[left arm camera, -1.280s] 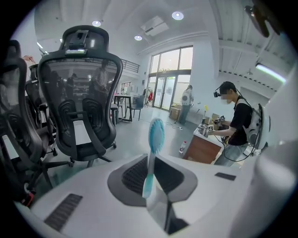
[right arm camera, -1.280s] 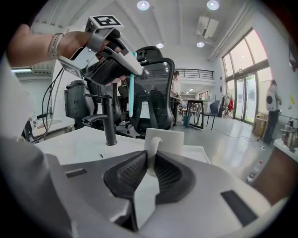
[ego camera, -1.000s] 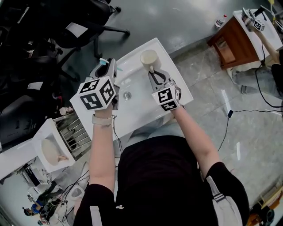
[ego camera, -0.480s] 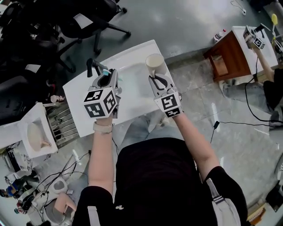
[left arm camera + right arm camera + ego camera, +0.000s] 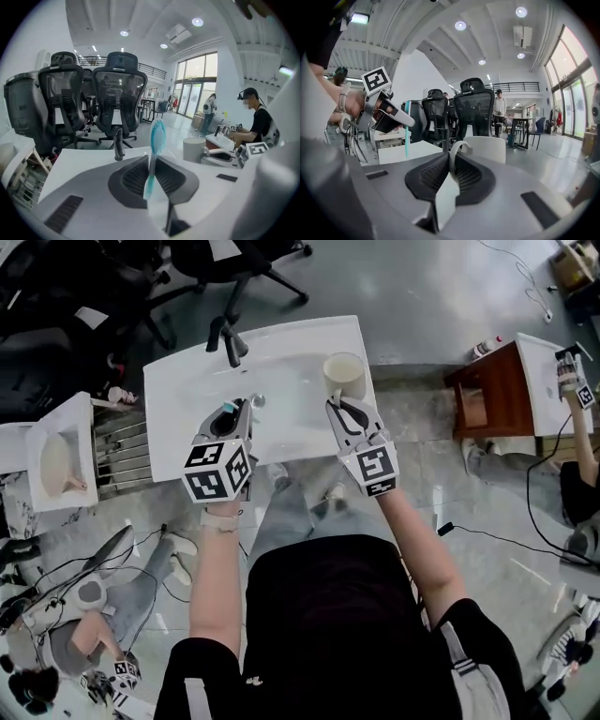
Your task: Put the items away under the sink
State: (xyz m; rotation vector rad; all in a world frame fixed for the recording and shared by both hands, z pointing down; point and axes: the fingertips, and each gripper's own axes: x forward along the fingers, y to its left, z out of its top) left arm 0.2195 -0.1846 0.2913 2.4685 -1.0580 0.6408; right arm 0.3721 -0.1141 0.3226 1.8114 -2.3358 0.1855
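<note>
The left gripper (image 5: 234,414) pinches a blue toothbrush (image 5: 157,134) between its jaws. The brush stands up with the bristle end on top. It is over the front of the sink (image 5: 187,390), near the drain hole (image 5: 255,400) and in front of the tap (image 5: 228,337). The right gripper (image 5: 340,411) is closed on the handle of a white mug (image 5: 344,373), which is at the right side of the sink, near its edge. I cannot tell if the mug sits on the sink or hangs just above it. Both things are gripped, one in each gripper, so the step in hand looks like carrying them off the sink top. Neither is put away yet. The sink top hides the space under it, so I see no shelf or door there. I think the next move calls for bringing both grippers back toward the person and down below the sink's front edge. Both grips must be tight so the thin brush does not slip and the mug does not swing.
</note>
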